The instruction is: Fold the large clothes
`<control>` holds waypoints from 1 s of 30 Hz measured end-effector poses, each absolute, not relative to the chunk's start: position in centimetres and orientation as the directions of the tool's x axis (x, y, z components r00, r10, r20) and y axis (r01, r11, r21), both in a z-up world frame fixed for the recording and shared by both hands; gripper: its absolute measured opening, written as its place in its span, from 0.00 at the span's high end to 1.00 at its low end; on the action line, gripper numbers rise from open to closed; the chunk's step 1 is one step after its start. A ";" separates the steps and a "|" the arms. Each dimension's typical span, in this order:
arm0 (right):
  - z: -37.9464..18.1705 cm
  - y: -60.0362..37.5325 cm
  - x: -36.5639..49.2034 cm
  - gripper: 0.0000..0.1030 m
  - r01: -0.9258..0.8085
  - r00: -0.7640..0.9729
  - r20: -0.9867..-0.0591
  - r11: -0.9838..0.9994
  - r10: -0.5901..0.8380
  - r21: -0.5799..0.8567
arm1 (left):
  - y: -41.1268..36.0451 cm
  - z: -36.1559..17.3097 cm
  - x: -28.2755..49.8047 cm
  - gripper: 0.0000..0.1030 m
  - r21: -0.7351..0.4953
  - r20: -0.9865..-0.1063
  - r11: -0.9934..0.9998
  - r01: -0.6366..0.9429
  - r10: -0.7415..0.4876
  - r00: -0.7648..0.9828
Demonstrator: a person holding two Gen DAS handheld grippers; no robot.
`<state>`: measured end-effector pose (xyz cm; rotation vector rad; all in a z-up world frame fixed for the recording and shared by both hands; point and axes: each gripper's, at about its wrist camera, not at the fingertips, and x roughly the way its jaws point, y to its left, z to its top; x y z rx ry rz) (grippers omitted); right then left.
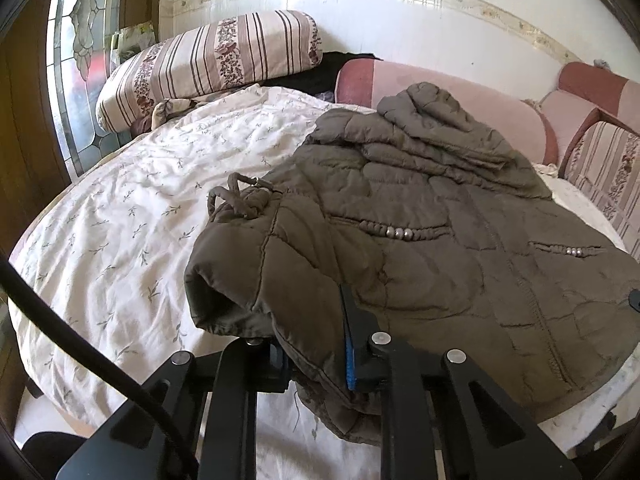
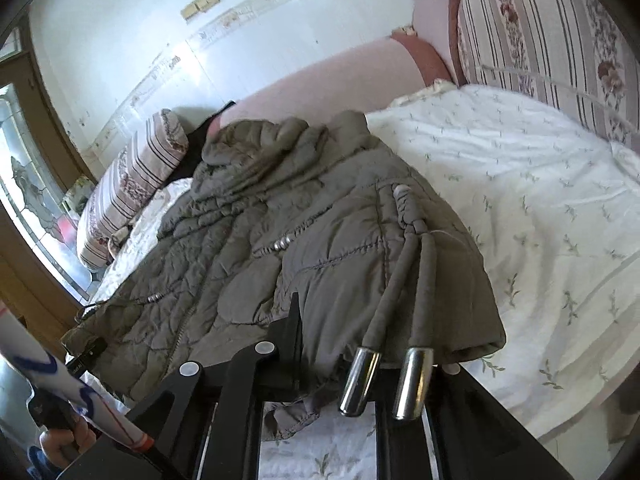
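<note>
Jacket [image 1: 440,216] on bed [image 1: 120,216] — left gripper [image 1: 312,344] and right gripper [image 2: 360,344] each clenched on hem corners, likely to lift the fold evenly.

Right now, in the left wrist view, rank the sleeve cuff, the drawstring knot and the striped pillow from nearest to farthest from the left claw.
1. Sleeve cuff, just ahead of the left claw, slightly left.
2. Drawstring knot, farther up on the jacket.
3. Striped pillow, far left by the wall.
</note>
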<state>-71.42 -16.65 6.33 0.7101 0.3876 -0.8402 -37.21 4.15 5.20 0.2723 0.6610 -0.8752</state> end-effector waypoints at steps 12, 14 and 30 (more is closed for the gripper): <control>9.5 -13.1 -74.5 0.87 0.736 0.677 -0.510 0.500 -0.531 0.457 | 7.3 8.4 -38.1 0.83 -0.076 -0.599 0.612 0.787 -0.659 0.454; 10.0 -12.7 -74.9 0.87 0.729 0.684 -0.503 0.508 -0.528 0.458 | 7.6 9.2 -37.9 0.83 -0.079 -0.589 0.608 0.790 -0.668 0.455; 15.6 -14.3 -74.8 0.87 0.693 0.721 -0.426 0.558 -0.547 0.456 | 5.2 15.8 -35.0 0.82 -0.131 -0.547 0.582 0.803 -0.718 0.431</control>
